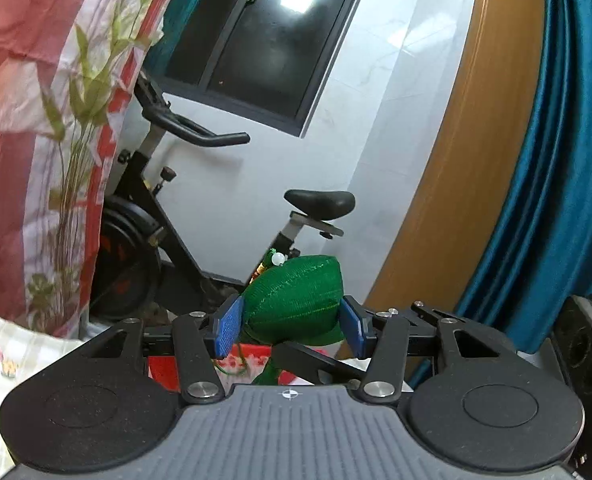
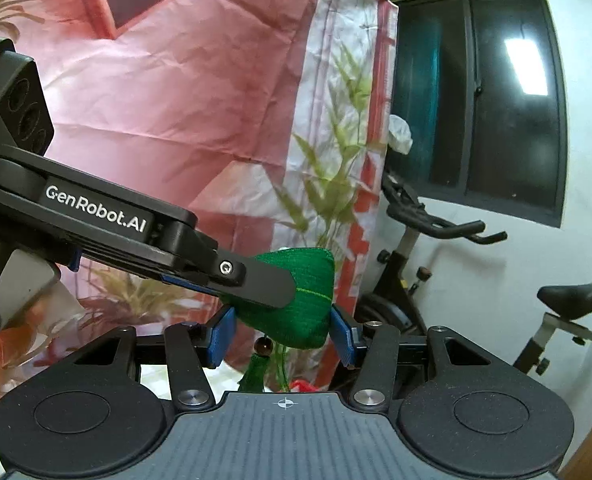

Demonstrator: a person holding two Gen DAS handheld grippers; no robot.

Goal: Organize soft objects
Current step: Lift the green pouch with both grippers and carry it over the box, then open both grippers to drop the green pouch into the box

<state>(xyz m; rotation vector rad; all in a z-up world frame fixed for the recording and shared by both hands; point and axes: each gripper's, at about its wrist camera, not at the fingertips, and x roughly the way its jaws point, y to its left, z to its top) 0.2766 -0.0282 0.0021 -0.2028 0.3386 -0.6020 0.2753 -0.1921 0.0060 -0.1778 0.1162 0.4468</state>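
Risk of a tug-of-war: left tool (image 1: 292, 326) and right tool (image 2: 282, 334) both pinch the green pouch (image 2: 296, 300), whose tassel (image 2: 256, 372) at 6 o'clock could snag

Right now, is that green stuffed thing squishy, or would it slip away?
Probably squishy: the green pouch bulges between the left hand-held gripper. Its woven cloth looks grippy, so slipping seems unlikely. It seems light, and the right hand-held gripper pinches it too.

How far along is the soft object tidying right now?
Nothing looks put away yet. In hand: the green woven fabric sachet is held in the air, pinched by the left gripper and also gripped by the right gripper. Left to do: set it down; no destination shows clearly.
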